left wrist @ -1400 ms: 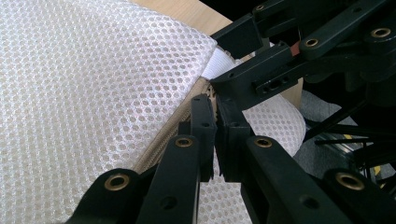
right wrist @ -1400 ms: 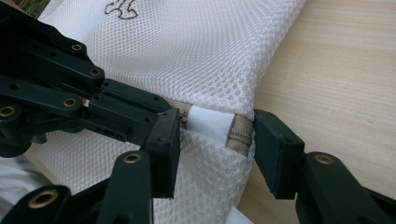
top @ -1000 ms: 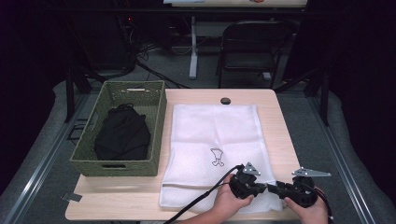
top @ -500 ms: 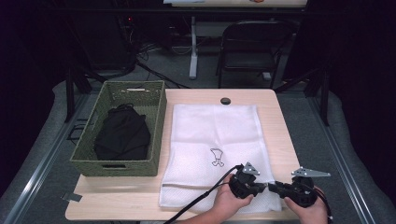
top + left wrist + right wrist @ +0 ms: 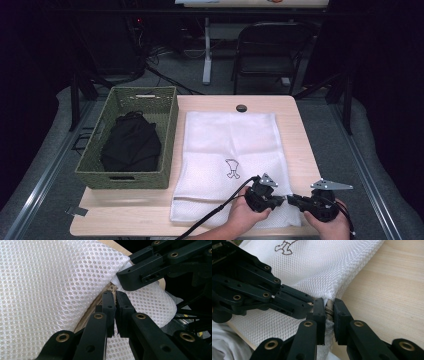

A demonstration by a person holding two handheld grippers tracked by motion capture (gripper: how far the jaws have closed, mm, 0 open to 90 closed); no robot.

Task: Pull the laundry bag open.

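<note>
In the right gripper view, the right gripper (image 5: 327, 308) has been closing its jaws around the mesh bag's (image 5: 322, 267) zipper (image 5: 329, 310).

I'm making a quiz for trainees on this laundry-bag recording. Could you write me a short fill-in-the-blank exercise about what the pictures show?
1. The white mesh laundry bag lies flat on the light wooden ____.
2. The black garment sits inside the woven ____ basket.
3. The left gripper and right gripper meet at the bag's ____ end.
4. The small emblem printed on the bag is ____ in colour.

Missing words: table; green; zipper; black
</note>
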